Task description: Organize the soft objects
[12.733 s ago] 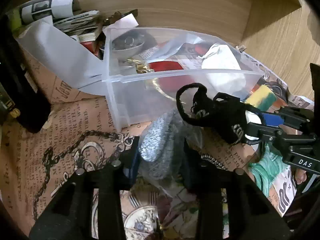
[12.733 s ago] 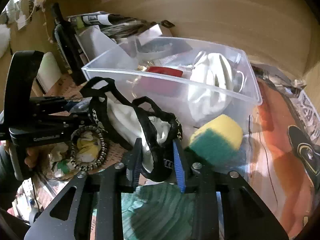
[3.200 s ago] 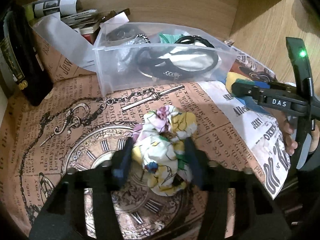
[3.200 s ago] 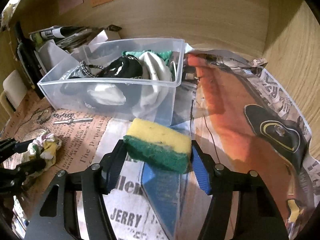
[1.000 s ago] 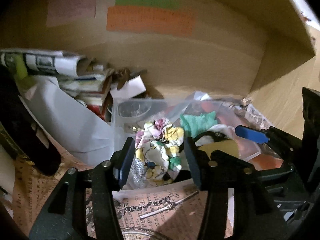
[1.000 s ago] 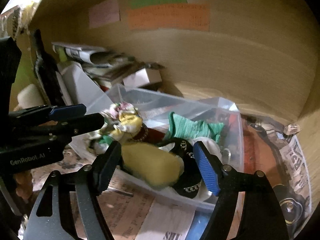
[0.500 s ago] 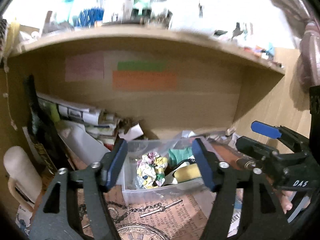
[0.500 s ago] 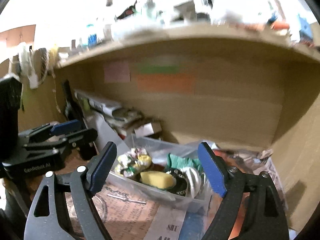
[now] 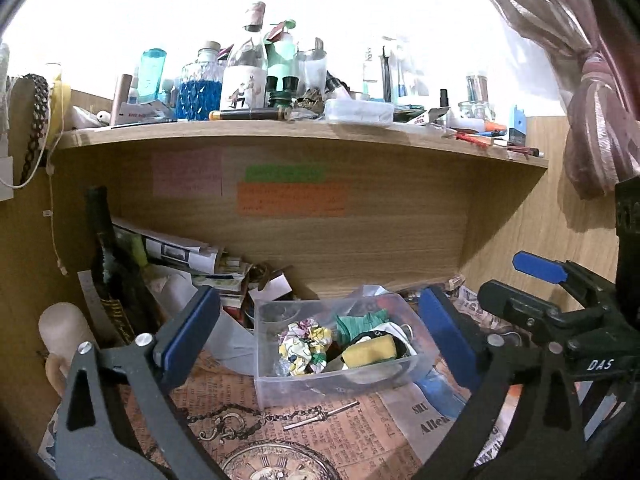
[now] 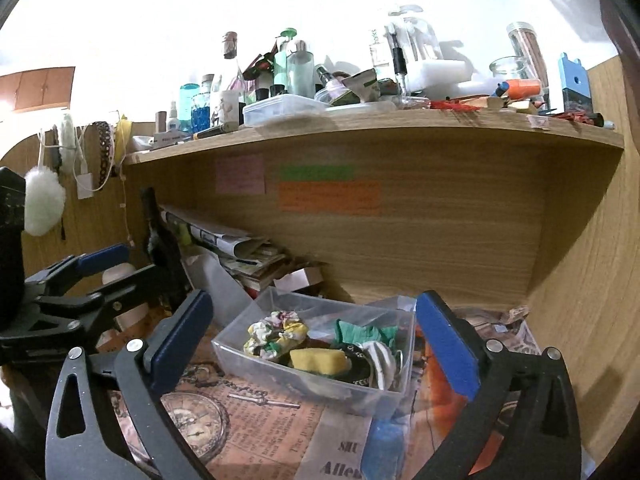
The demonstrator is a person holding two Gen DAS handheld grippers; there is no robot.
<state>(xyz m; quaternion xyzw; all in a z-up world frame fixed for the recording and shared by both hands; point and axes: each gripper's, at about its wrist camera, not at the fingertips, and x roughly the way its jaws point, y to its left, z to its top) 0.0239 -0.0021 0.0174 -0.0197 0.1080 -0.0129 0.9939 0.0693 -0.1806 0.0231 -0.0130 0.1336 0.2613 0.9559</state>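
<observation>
Bin (image 9: 276, 384), floral scrunchie (image 9: 305, 345), yellow sponge (image 9: 370, 352) inside

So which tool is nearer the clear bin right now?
Hard to separate them. Left tool and right tool are both open, pulled back above the clear bin, each framing it between its fingers; the left sits toward its left side, the right toward its right.

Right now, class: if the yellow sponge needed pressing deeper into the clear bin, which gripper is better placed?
Probably the right gripper. The yellow sponge sits toward the clear bin's right half, nearly centred between its open fingers. The left gripper, also open and empty, frames the floral scrunchie instead.
</observation>
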